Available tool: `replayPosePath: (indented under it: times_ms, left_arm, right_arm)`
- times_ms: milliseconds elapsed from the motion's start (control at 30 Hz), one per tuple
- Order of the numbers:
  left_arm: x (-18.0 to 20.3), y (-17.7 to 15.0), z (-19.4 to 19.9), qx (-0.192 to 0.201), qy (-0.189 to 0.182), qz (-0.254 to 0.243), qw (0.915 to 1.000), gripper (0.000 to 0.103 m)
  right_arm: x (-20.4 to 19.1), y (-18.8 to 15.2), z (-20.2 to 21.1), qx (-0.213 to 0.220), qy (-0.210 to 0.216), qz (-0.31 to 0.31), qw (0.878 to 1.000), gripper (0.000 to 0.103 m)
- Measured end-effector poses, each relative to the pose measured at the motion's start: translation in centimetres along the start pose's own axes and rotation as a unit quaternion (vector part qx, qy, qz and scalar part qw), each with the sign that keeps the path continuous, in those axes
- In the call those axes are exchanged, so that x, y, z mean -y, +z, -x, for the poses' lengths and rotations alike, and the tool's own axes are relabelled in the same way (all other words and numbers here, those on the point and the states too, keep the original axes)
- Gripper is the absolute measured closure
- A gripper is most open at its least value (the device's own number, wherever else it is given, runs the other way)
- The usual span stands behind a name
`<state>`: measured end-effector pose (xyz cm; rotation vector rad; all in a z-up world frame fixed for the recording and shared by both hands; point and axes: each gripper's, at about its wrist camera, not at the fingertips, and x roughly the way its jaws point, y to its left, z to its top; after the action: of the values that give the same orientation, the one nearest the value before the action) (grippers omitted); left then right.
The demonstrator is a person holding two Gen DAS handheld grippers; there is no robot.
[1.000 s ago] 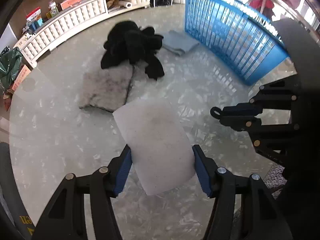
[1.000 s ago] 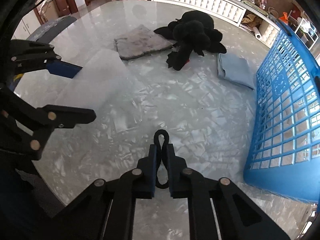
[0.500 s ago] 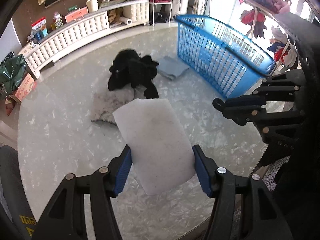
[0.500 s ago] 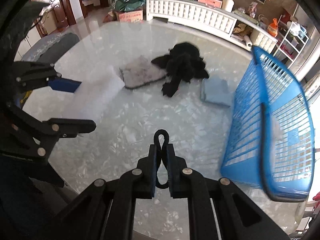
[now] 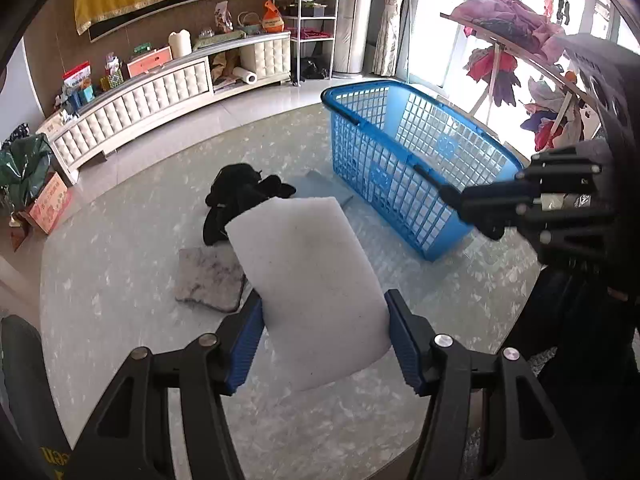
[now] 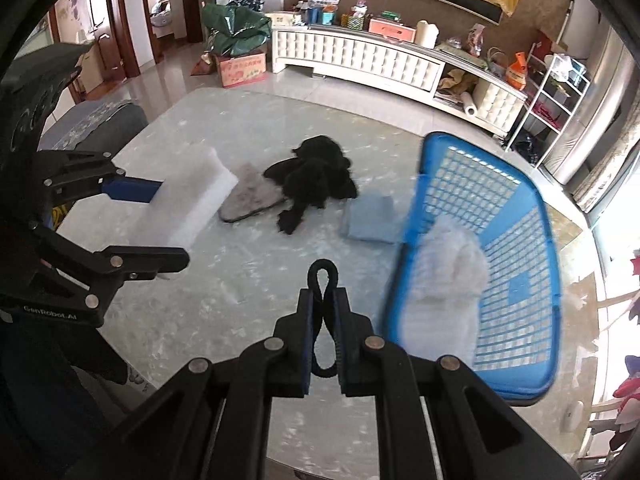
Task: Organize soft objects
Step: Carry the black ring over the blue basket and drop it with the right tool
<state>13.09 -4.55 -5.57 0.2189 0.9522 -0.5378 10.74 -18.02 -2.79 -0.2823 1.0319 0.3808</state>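
My left gripper [image 5: 324, 344] is shut on a white foam block [image 5: 308, 280], held above the marble table [image 5: 120, 260]; the right wrist view shows the block [image 6: 192, 200] at the left. My right gripper [image 6: 323, 320] is shut on a small black loop [image 6: 322, 276] and hangs over the table's near side. On the table lie a black plush toy [image 6: 316, 176], a grey fuzzy pad [image 6: 252, 196] and a folded blue cloth [image 6: 372, 220]. The blue basket [image 6: 520, 240] at the right holds a white fluffy piece [image 6: 448, 272].
The basket [image 5: 400, 168] stands near the table's right edge. A white tufted cabinet [image 5: 160, 96] runs along the far wall. A clothes rack [image 5: 516, 36] stands by the window, and a grey chair [image 6: 92, 128] sits at the table's left side.
Both grippers have risen, so the table and basket look smaller and more of the room shows. The foam block came up with the left gripper. Both grips are unchanged.
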Motion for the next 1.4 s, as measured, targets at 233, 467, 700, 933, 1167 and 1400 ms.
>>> replayPosePath:
  times_ms: [233, 467, 700, 933, 1167, 1400]
  left_arm:
    - [0.9, 1.0, -1.0, -0.007, -0.001, -0.007, 0.9999, 0.046]
    - [1.3, 1.6, -2.1, -0.015, -0.004, -0.010, 0.9998, 0.046]
    - [1.3, 1.8, -3.2, -0.028, 0.000, -0.007, 0.9996, 0.046]
    - [0.4, 1.7, -3.7, -0.037, 0.009, 0.006, 0.9993, 0.046]
    - [0.3, 1.8, -3.5, -0.031, 0.019, 0.006, 0.9993, 0.046]
    - [0.2, 2.2, -3.4, -0.031, 0.020, 0.009, 0.9993, 0.046]
  right_arm:
    - [4.2, 0.3, 0.1, 0.006, -0.026, -0.029, 0.999, 0.094]
    - [8.1, 0.7, -1.9, -0.013, -0.050, -0.055, 0.997, 0.094]
    - [11.3, 0.6, -5.2, -0.050, -0.065, -0.078, 0.994, 0.094]
    - [13.2, 0.6, -8.0, -0.097, -0.053, -0.099, 0.989, 0.094]
    - [12.9, 0.0, -8.6, -0.119, -0.056, -0.097, 0.987, 0.091]
    - [12.5, -0.8, -7.7, -0.106, -0.062, -0.097, 0.988, 0.062]
